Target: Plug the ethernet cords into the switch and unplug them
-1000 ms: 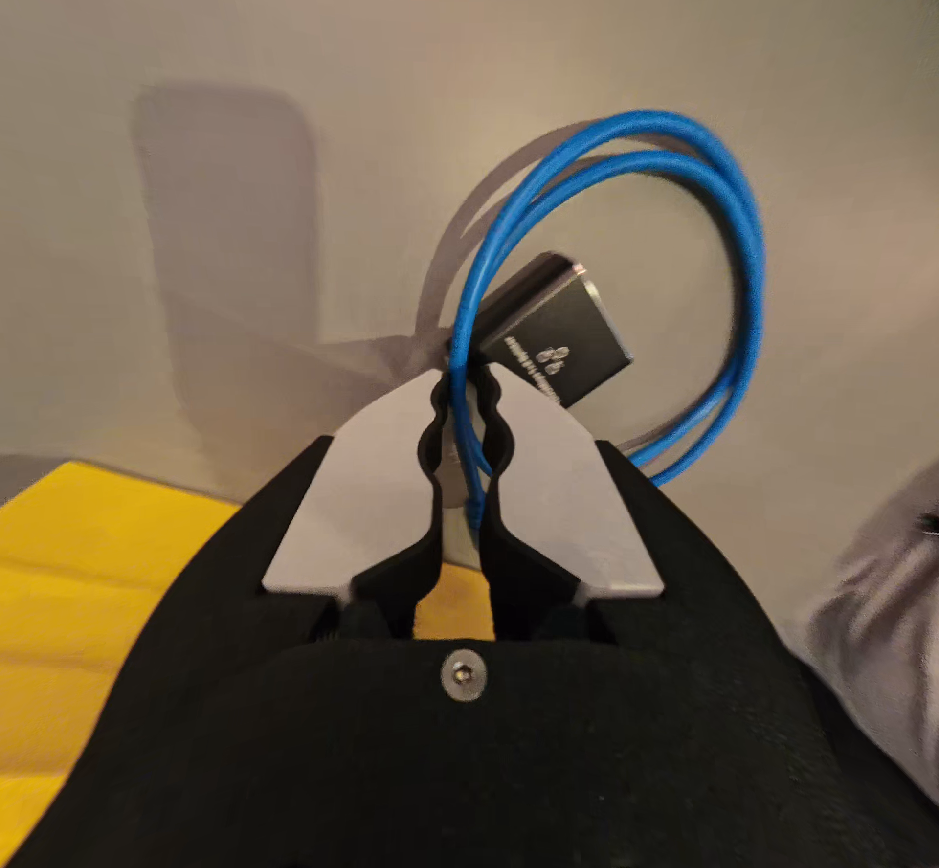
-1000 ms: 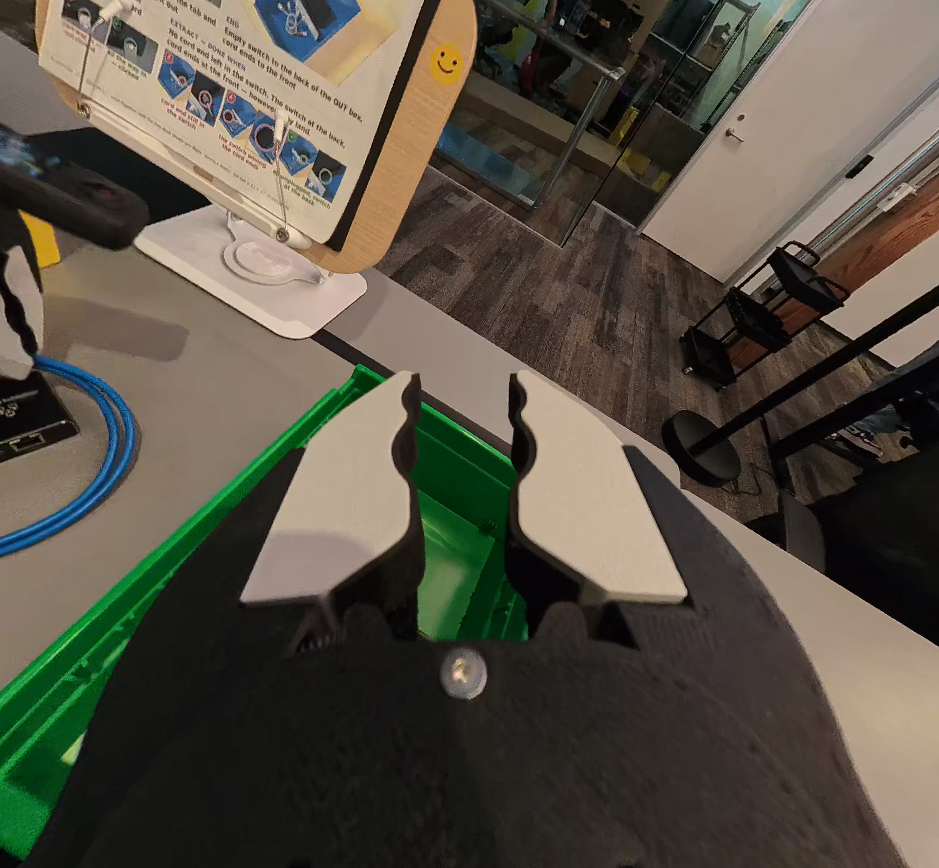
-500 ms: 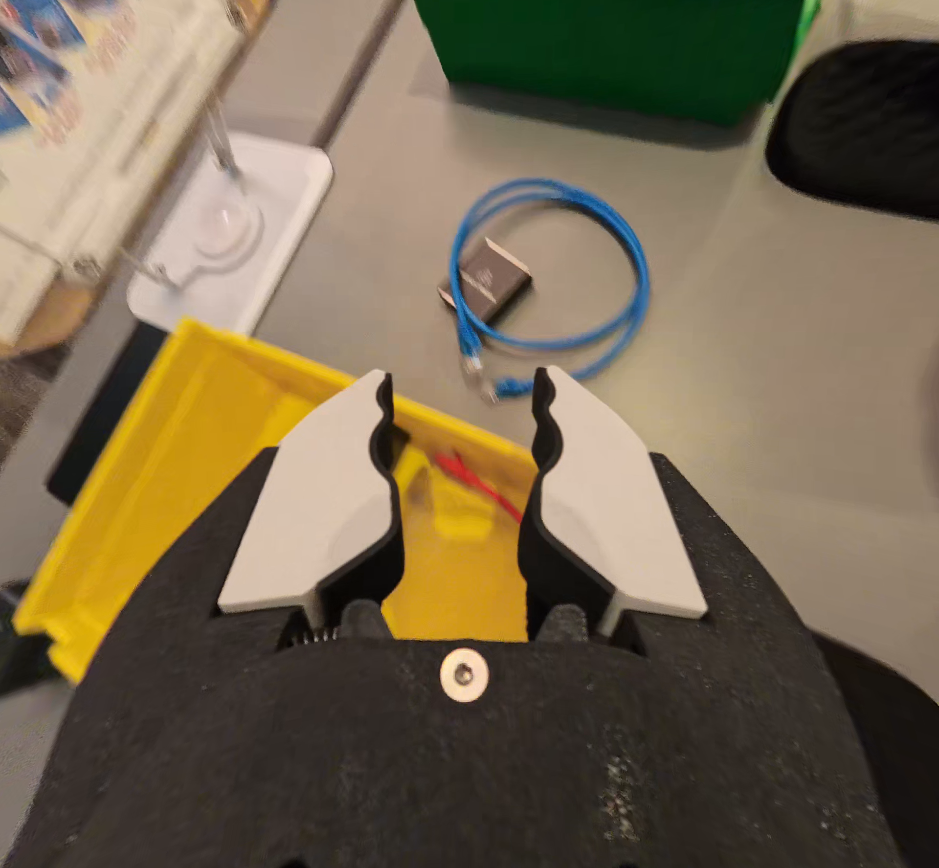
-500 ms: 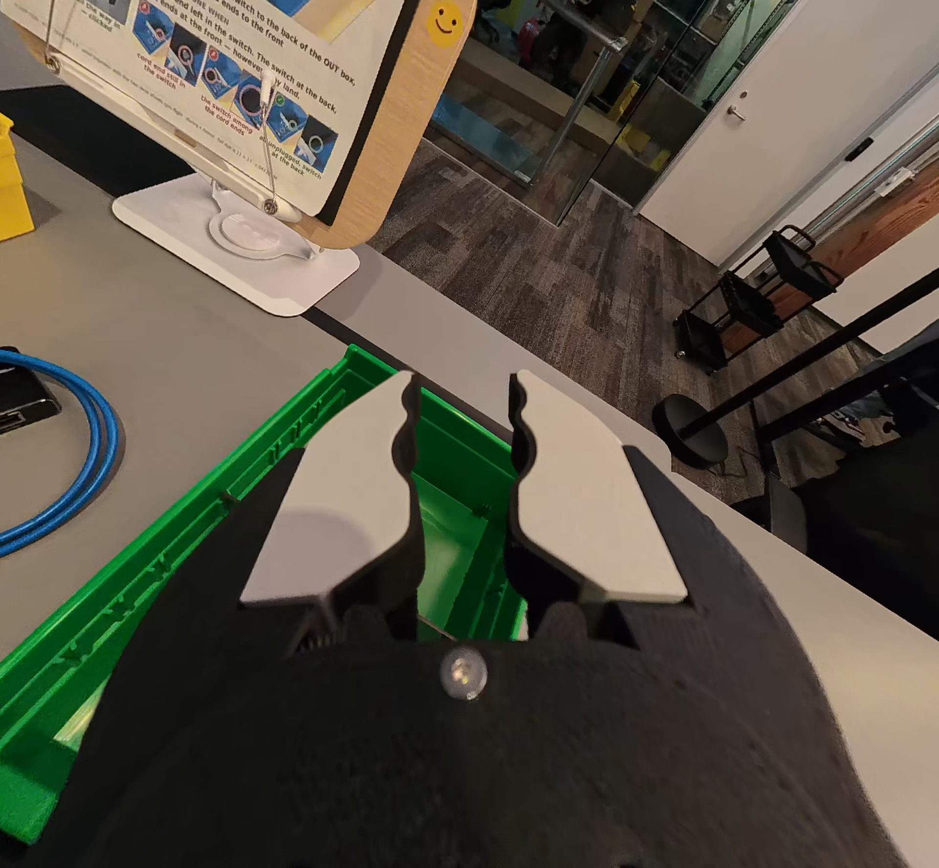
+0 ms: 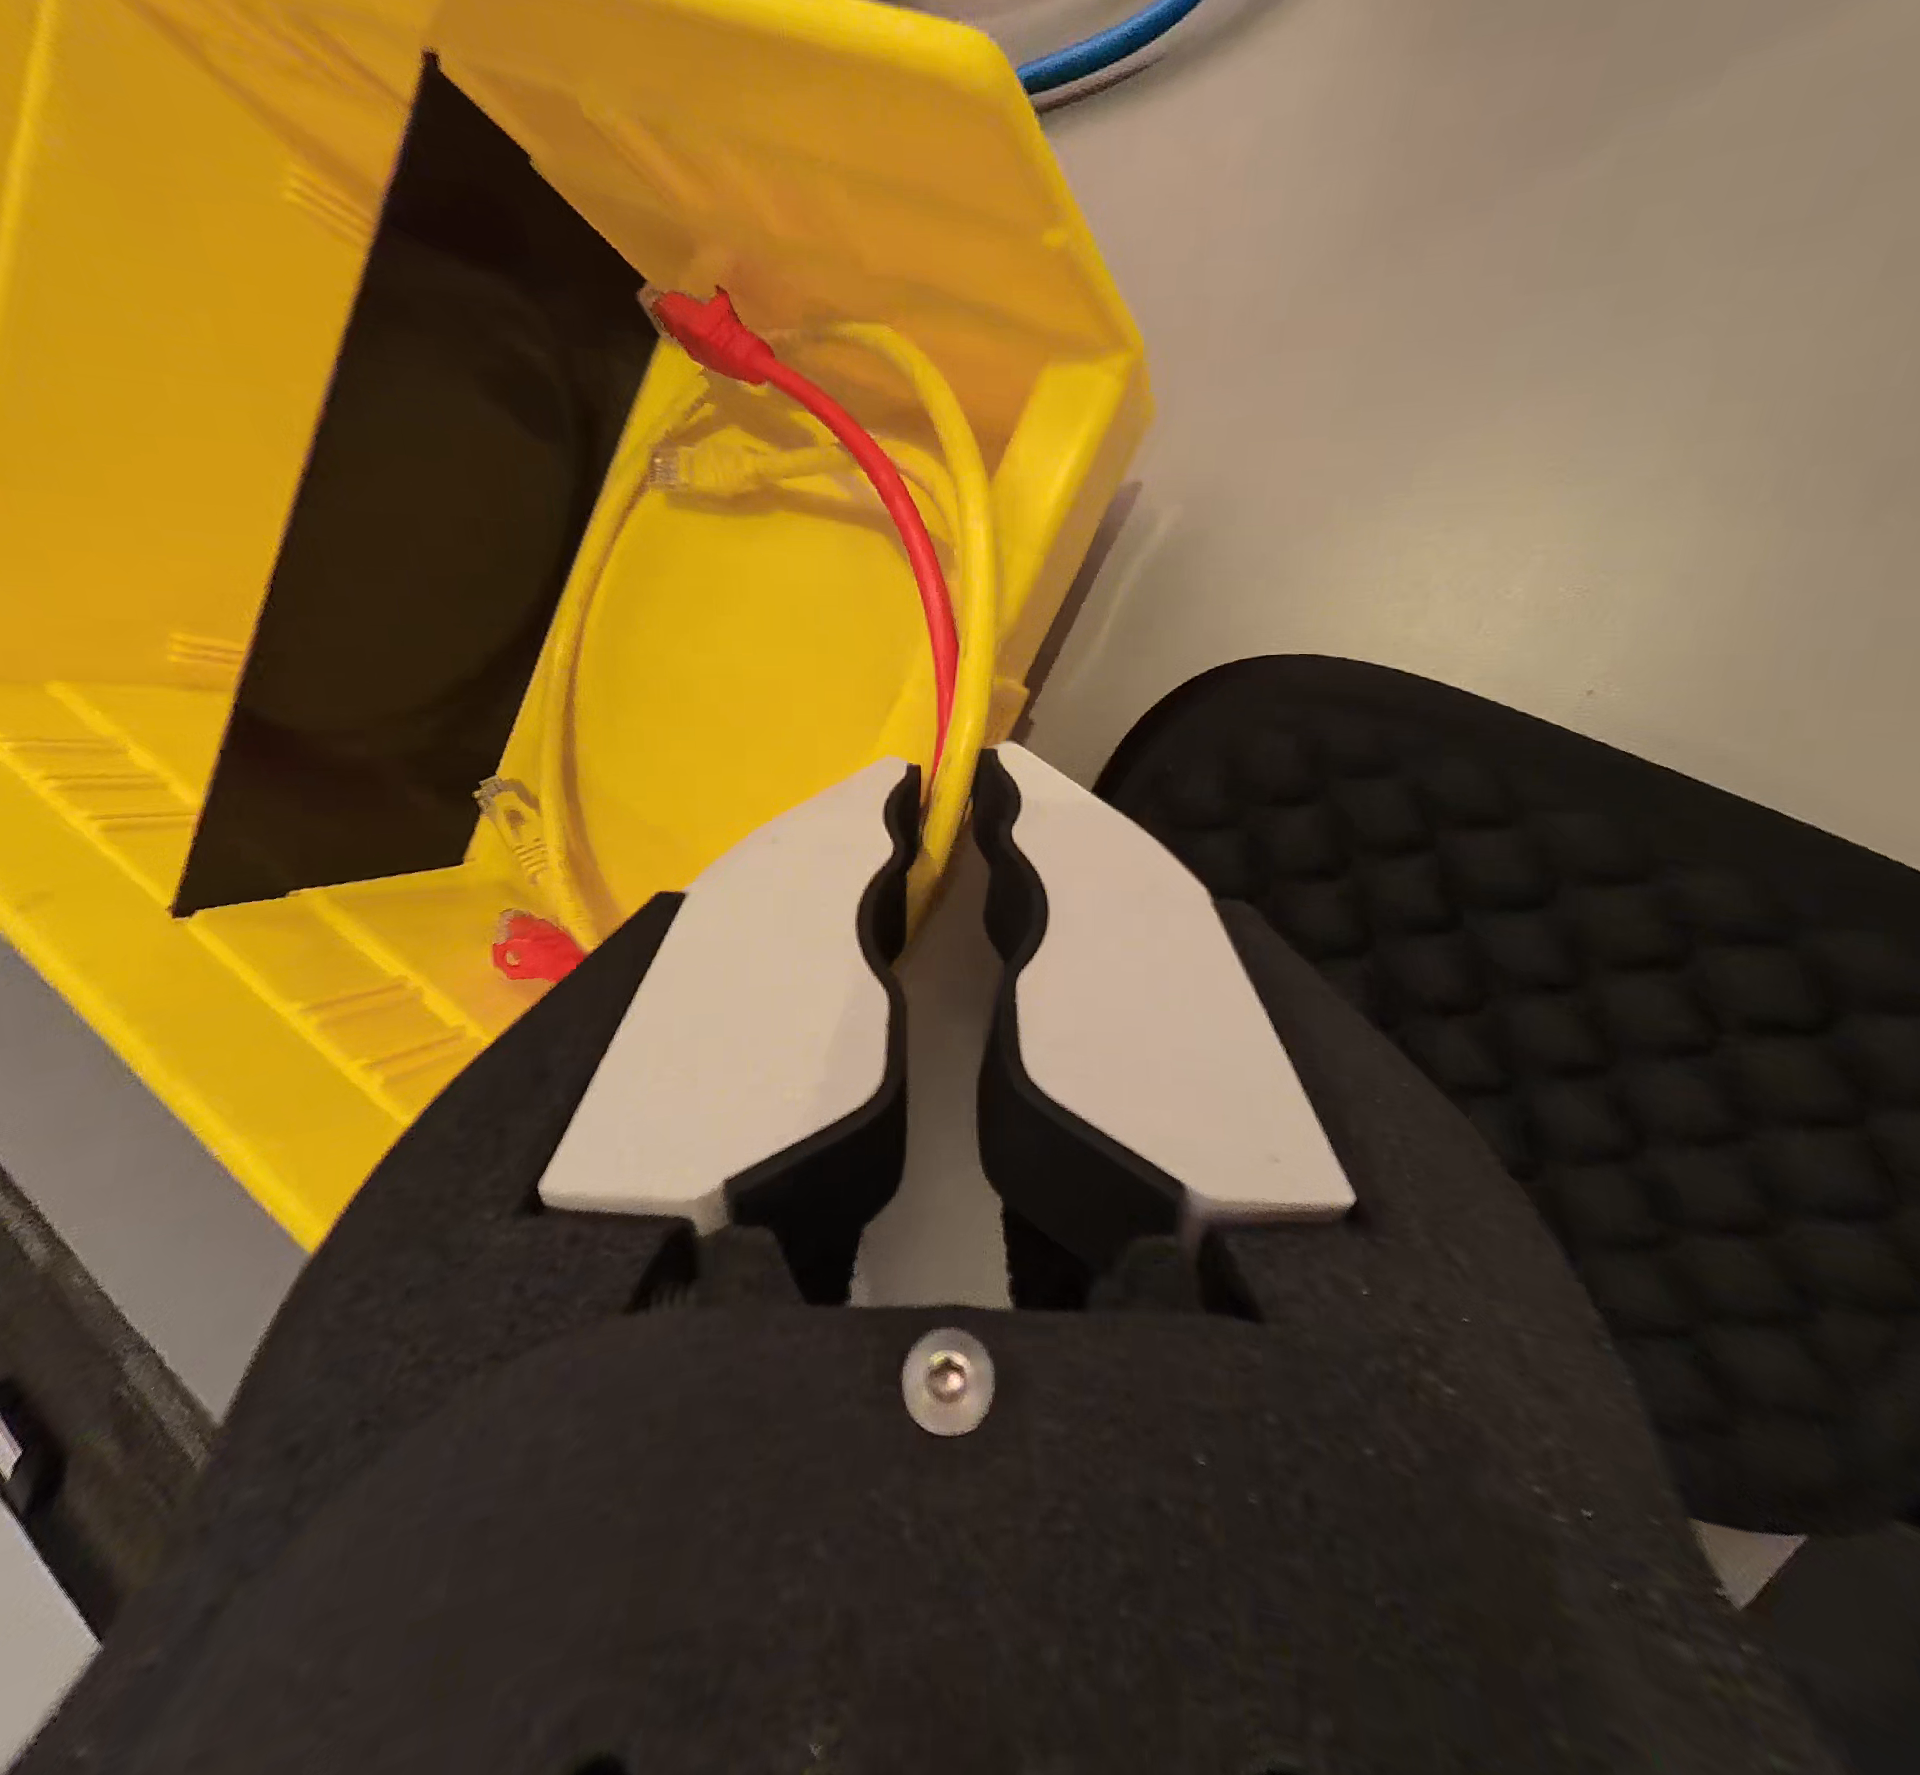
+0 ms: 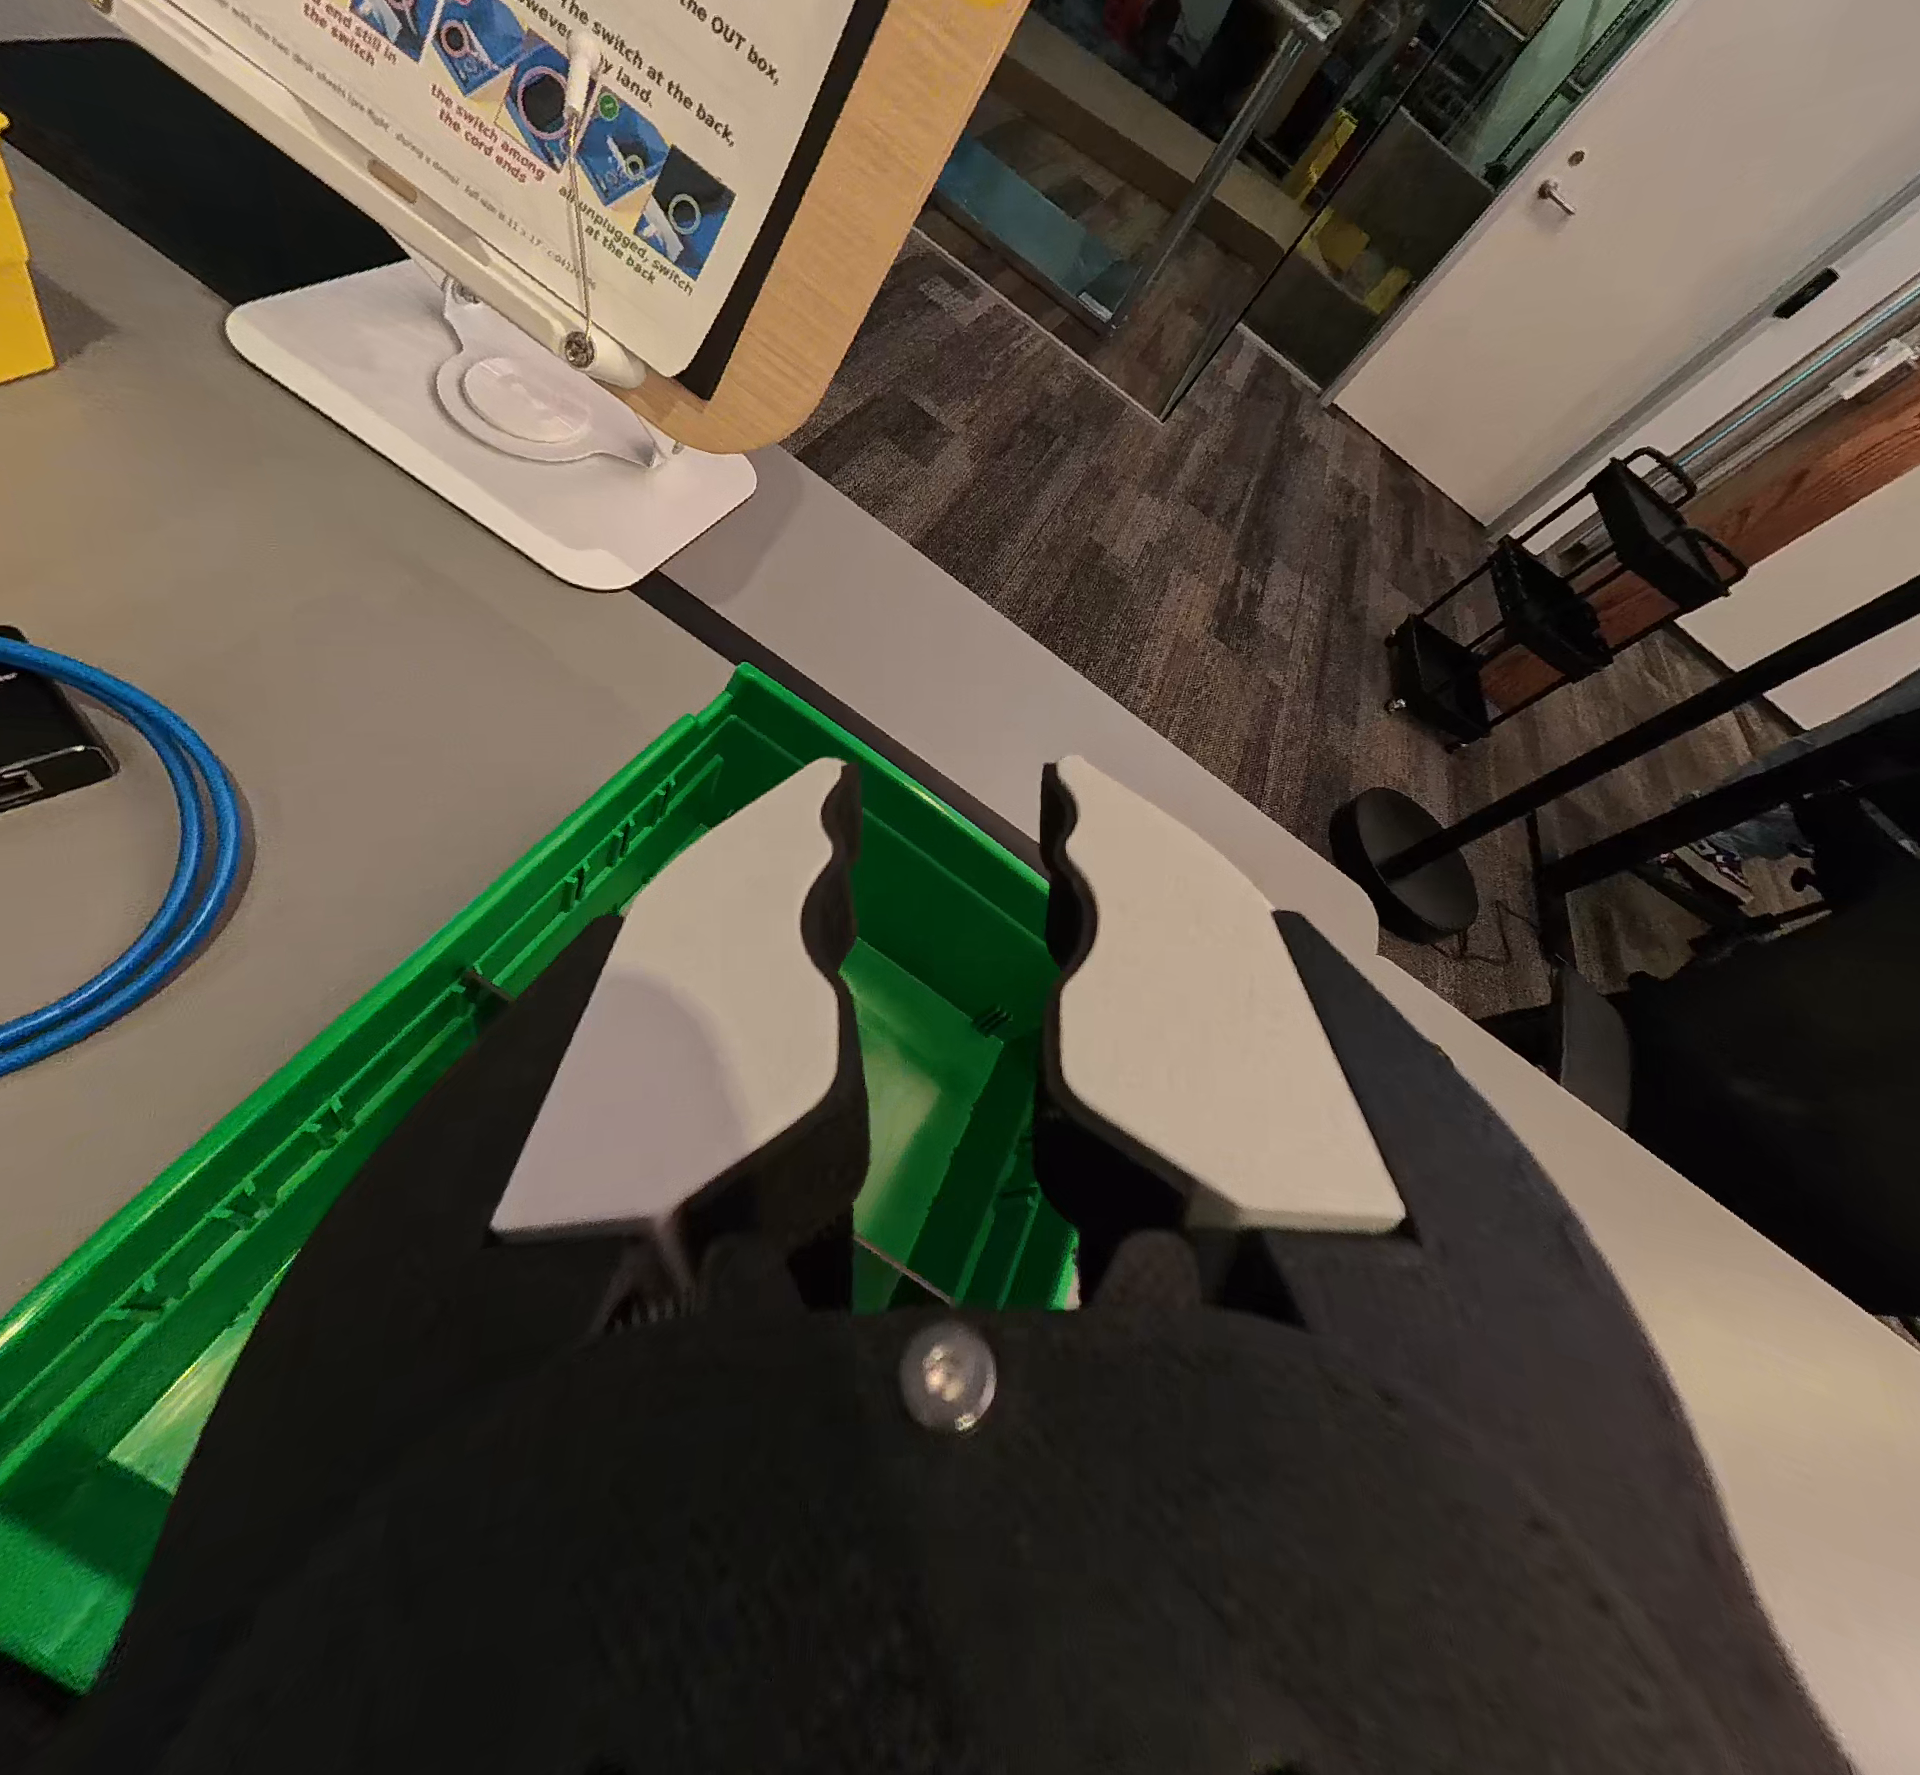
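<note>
Since half a second ago the left tool (image 5: 948, 775) has dropped from above the surface into the corner of the yellow bin (image 5: 644, 125), and its jaws have closed from wide apart onto the cords there. The jaws now stand nearly together, clamped on the yellow ethernet cord (image 5: 977, 582), with the red ethernet cord (image 5: 894, 499) running into the same gap; whether the red cord is also pinched cannot be told. A black divider (image 5: 416, 520) stands in the bin beside the coils. The right tool (image 6: 948, 790) hangs over the green bin (image 6: 582, 852), jaws apart and holding nothing. The blue ethernet cord (image 6: 197, 842) lies looped on the grey surface (image 6: 416, 686) around the small black switch (image 6: 42, 749), neither touched by a tool. Risk: lifting now is likely to drag both cords together, since their coils overlap, and a plug could snag on the divider or the bin wall. A grip on mid-cord also leaves the plug free to swing, which would hinder alignment with a port. A black padded mat (image 5: 1558, 1050) lies near the yellow bin, and an instruction board on a white stand (image 6: 499, 437) sits at the surface's far edge. Beyond it are a dark plank floor (image 6: 1143, 530), glass partitions and a white door (image 6: 1662, 219).
</note>
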Demonstrator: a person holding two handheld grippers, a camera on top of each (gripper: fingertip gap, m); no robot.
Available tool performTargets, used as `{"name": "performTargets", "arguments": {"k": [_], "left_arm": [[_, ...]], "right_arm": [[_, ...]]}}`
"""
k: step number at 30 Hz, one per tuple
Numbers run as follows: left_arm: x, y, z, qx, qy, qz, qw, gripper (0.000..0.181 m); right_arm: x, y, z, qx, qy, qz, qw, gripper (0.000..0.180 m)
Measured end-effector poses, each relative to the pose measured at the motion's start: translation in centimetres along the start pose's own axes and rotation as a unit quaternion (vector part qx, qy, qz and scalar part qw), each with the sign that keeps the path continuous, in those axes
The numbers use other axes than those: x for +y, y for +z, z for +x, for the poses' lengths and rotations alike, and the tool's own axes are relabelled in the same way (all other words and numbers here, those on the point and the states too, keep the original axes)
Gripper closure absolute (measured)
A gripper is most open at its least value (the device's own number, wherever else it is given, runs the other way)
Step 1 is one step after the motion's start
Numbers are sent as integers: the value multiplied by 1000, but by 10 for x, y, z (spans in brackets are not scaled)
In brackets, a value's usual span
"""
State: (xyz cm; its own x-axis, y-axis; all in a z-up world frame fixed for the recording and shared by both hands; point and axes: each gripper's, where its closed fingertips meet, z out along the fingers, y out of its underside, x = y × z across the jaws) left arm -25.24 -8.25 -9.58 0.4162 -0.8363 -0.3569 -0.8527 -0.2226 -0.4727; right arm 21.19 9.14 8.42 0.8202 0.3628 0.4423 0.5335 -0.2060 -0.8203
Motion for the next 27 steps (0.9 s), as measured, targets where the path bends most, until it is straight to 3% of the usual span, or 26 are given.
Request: {"name": "performTargets", "arguments": {"k": [13, 19, 27], "left_arm": [[-42, -81, -101, -131, -29, 11, 991, 174], [-82, -106, -119, -86, -51, 55, 993, 175], [-118, -140, -139, -105, -58, 108, 987, 175]], "right_arm": [[4, 3, -1, -4, -8, -9, 1000, 145], [9, 2, 2, -7, -2, -12, 1000, 145], [6, 0, 0, -16, 4, 3, 1000, 145]]}}
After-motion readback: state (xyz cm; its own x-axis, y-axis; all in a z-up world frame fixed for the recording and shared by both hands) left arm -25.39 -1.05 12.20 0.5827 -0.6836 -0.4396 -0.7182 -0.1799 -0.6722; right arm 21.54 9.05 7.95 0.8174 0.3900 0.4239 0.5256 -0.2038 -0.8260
